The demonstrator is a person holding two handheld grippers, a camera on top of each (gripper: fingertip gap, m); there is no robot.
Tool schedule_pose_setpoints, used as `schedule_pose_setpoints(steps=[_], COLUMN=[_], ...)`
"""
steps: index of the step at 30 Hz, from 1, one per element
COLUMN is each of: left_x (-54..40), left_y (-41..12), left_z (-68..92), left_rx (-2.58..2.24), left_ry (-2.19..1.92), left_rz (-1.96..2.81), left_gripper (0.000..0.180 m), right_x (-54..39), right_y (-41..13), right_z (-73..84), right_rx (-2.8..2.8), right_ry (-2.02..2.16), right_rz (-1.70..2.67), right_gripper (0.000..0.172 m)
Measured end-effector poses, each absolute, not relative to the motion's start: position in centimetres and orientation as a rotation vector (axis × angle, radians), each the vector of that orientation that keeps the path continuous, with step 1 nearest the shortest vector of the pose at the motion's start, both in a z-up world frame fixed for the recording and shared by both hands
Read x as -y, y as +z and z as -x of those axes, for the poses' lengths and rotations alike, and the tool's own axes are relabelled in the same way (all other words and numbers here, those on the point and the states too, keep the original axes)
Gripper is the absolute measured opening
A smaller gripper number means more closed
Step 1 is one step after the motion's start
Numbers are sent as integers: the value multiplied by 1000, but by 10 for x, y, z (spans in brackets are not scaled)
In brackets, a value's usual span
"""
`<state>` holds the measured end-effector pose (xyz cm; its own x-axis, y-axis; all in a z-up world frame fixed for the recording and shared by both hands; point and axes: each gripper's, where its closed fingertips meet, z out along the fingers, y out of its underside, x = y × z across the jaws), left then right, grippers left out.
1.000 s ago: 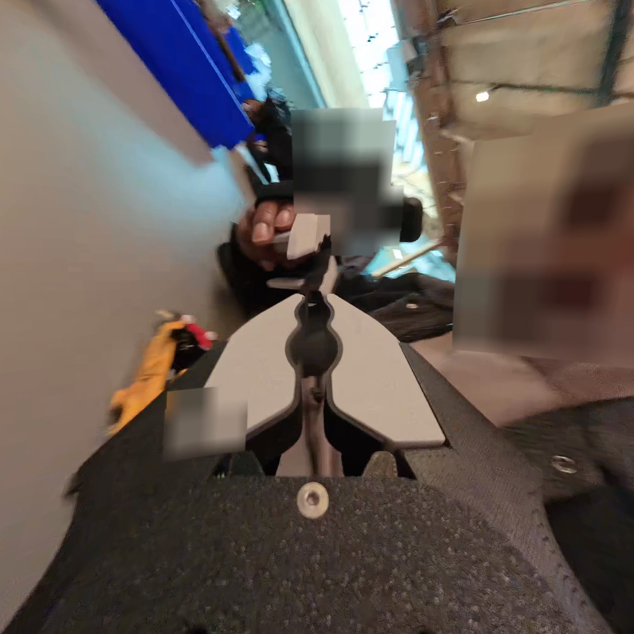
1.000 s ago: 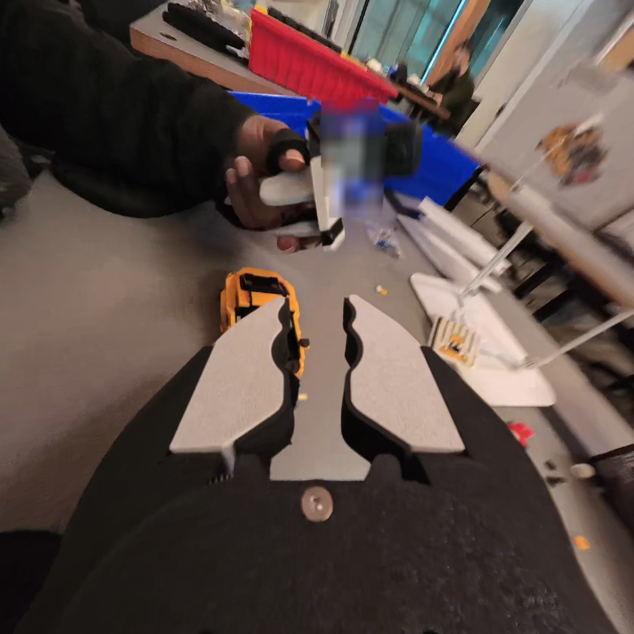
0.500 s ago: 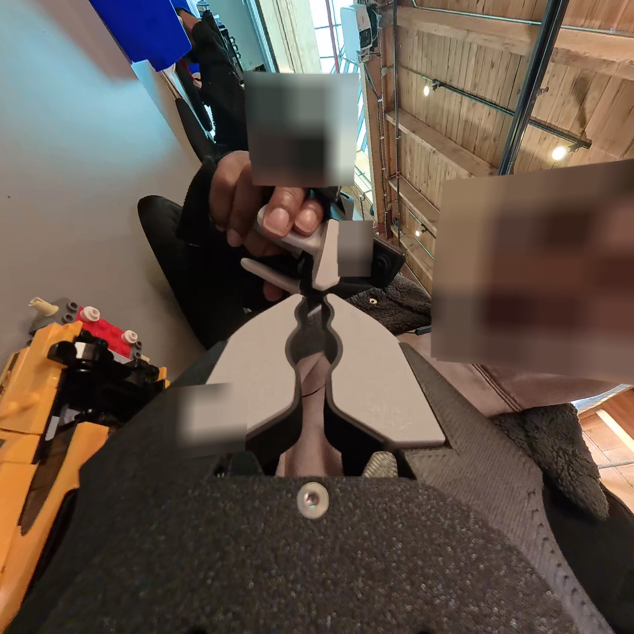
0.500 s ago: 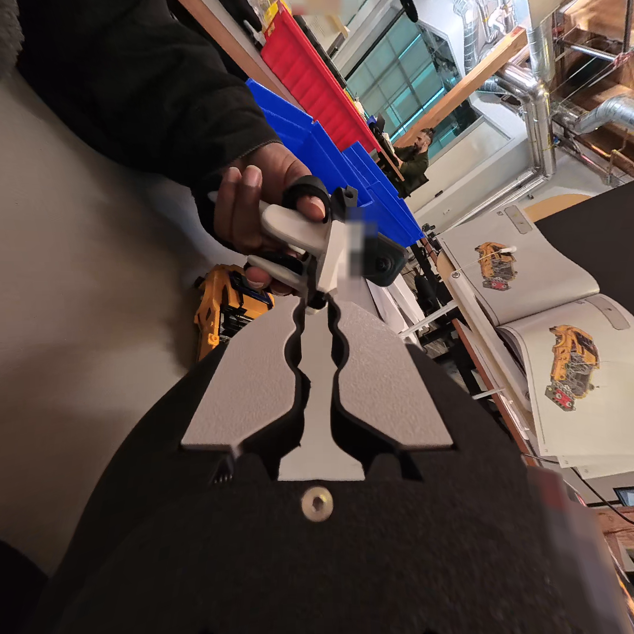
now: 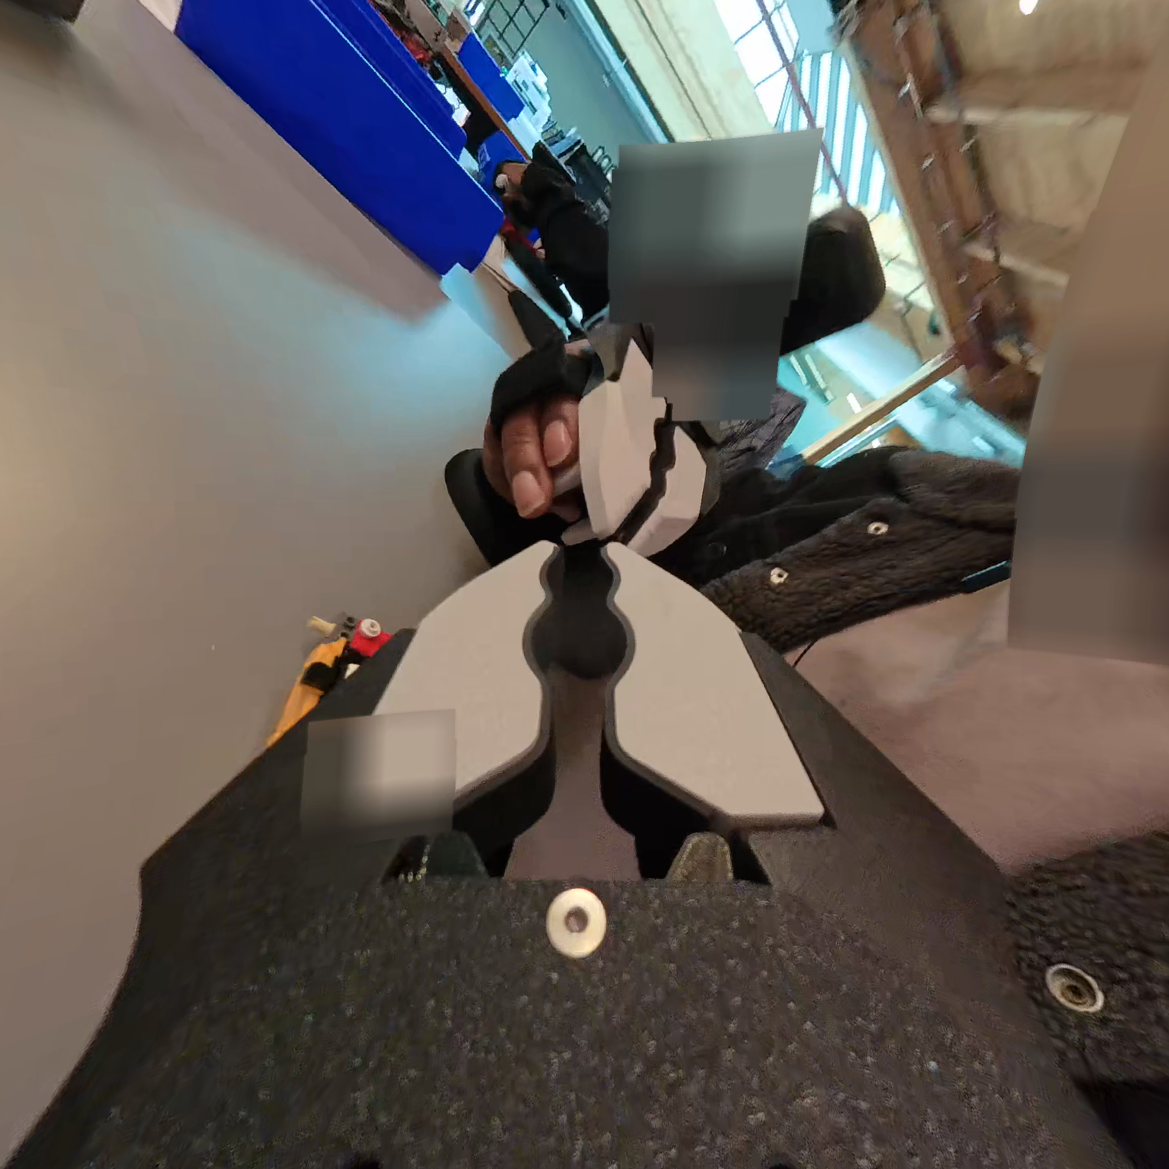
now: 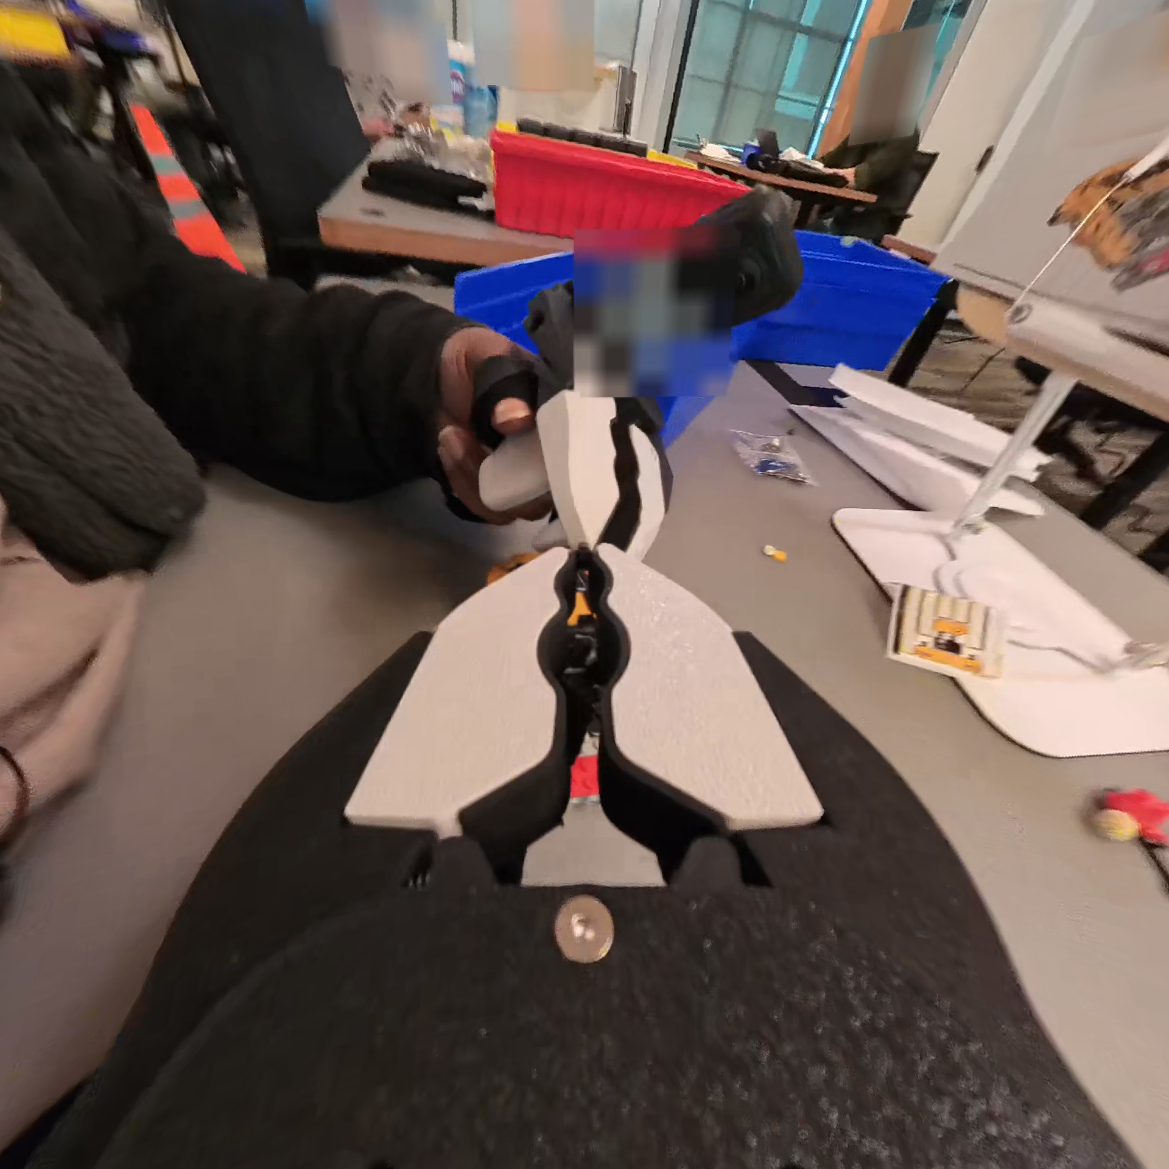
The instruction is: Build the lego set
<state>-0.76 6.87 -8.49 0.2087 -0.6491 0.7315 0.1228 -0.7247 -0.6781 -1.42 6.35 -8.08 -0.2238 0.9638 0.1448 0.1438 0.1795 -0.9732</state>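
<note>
My two grippers meet tip to tip above the grey table [image 6: 791, 632]. My right gripper [image 6: 583, 553] has its jaws pressed nearly together on a small dark piece [image 6: 581, 551] that shows only as a sliver at the tips. My left gripper [image 5: 582, 551] has its tips a little apart, right against the right gripper's fingertips [image 5: 598, 531], and grips nothing I can see. In the right wrist view, the left gripper's fingers [image 6: 579, 481] point down at my tips. A yellow brick-built toy car [image 5: 313, 686] lies on the table below. It also shows through the right jaws [image 6: 579, 610].
Blue bins [image 6: 854, 303] and a red bin [image 6: 601, 190] stand at the back. On the right are a white stand base [image 6: 1044, 708], a small picture card [image 6: 942, 639], a plastic bag of parts [image 6: 768, 455] and loose bits [image 6: 775, 553]. A person's dark coat [image 5: 885, 538] is close. Left and right tips are no more than a few centimetres apart. From either gripper's tips it is about 25 centimeters to the small picture card [image 6: 942, 639].
My right jaws closed from wide apart to nearly shut as the grippers came tip to tip. My left jaws opened slightly. Both views swung about.
</note>
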Motion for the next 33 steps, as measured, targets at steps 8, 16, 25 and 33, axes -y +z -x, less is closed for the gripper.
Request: schedule_pose_setpoints(steps=[8, 16, 25, 33], left_x=[-61, -66, -68, -70], left_y=[-78, -81, -86, -88], left_z=[3, 4, 6, 8], left_rx=[-545, -487, -400, -365], left_ry=[-1599, -1587, -1675, -1704], left_rz=[1805, 1830, 1858, 1867], left_gripper=[10, 7, 0, 0], right_x=[-66, -66, -70, -70], right_y=[-82, -84, -89, -91], right_z=[15, 16, 18, 18], right_rx=[1537, 1564, 1584, 1579], right_ry=[1186, 1037, 899, 978], right_rz=[1120, 1054, 1024, 1065], right_gripper=[3, 3, 6, 5])
